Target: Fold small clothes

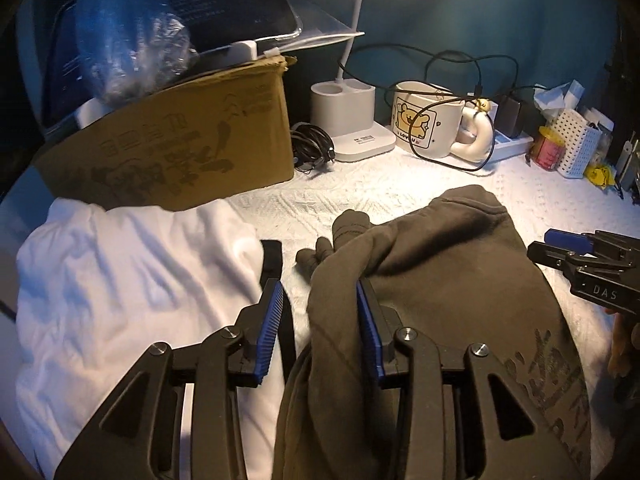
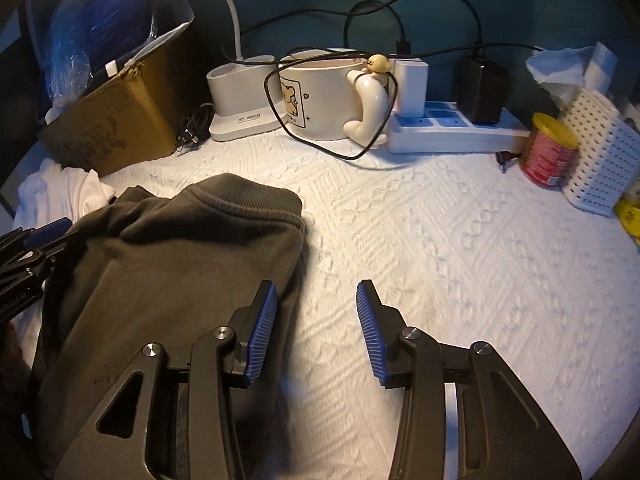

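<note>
My left gripper [image 1: 320, 312] has its blue pads spread, with the left edge of the dark grey garment [image 1: 432, 280] bunched up between them; the cloth lies against the right-hand pad, while the left-hand pad stands clear of it over a strip of bare cover, so I am not pinching anything. My right gripper [image 2: 316, 312] is also spread, with only the white textured cover [image 2: 460, 260] showing between its pads; its left-hand pad sits over the garment's right edge [image 2: 180, 264]. The garment lies folded over on the near middle of the cover, its ribbed hem towards the far side and dark printed lettering along its near right part. A narrow dark piece [image 1: 340, 236] pokes out from its far left side. Just left of it, apart from it by a strip of cover, lies a crumpled white garment [image 1: 132, 280] with a dark band at its right edge. Behind that sits a cardboard box [image 1: 192, 148] with clear plastic wrap on top. Along the far edge I see a white lamp base [image 1: 352, 124], a coil of black cable beside it, a cream mug [image 1: 428, 124] with a bear picture, a power strip [image 2: 452, 132] with chargers plugged in, a red tin with a yellow lid [image 2: 550, 156] and a white perforated basket [image 2: 600, 156] at the far right.
</note>
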Tool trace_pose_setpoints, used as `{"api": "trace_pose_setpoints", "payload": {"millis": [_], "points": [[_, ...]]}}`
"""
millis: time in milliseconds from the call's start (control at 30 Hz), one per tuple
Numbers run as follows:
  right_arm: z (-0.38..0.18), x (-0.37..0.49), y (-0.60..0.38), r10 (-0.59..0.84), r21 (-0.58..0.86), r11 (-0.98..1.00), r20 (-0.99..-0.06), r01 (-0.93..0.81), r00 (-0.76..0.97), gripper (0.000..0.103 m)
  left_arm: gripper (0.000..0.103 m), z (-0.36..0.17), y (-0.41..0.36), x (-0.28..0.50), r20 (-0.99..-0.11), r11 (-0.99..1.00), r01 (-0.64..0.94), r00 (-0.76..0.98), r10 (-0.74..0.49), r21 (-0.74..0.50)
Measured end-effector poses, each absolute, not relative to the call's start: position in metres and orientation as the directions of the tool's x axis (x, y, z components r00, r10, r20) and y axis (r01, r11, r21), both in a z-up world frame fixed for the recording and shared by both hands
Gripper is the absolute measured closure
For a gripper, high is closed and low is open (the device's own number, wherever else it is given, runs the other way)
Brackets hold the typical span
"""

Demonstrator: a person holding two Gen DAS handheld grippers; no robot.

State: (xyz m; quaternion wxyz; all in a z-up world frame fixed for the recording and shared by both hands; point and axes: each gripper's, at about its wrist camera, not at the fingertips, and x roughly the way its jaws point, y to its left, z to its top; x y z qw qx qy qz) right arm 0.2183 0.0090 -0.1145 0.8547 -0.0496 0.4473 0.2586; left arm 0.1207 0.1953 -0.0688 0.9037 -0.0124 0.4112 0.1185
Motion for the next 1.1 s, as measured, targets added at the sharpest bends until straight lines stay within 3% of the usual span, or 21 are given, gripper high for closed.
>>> {"api": "trace_pose_setpoints", "payload": {"millis": [433,500,567,600,933,1100], "points": [[-0.114,0.172,-0.01,0.409,0.154,0.849,-0.797,-0.506,0.445,0.06,0.064,-0.068,0.171,0.08,-0.761,0.974,-0.213,0.619,0.193,0.074],[-0.115,0.164,-0.014,0.409,0.157,0.848,-0.801,-0.507,0.437,0.06,0.04,-0.069,0.164,0.073,-0.76,0.973,-0.213,0.617,0.204,0.089],[-0.116,0.154,-0.019,0.411,0.161,0.845,-0.804,-0.509,0.428,0.06,0.028,-0.067,0.155,0.063,-0.743,0.976,-0.199,0.639,0.197,0.088],[-0.116,0.15,-0.02,0.416,0.166,0.842,-0.805,-0.513,0.422,0.06,0.026,-0.065,0.152,0.06,-0.735,0.979,-0.189,0.651,0.188,0.083],[-0.116,0.102,-0.03,0.467,0.203,0.8,-0.801,-0.565,0.374,0.06,0.026,-0.062,0.134,0.034,-0.692,0.975,-0.212,0.694,0.201,0.07],[-0.113,0.078,-0.038,0.483,0.219,0.791,-0.796,-0.571,0.364,0.06,0.026,-0.069,0.114,0.022,-0.691,0.973,-0.159,0.685,0.231,0.167]]}}
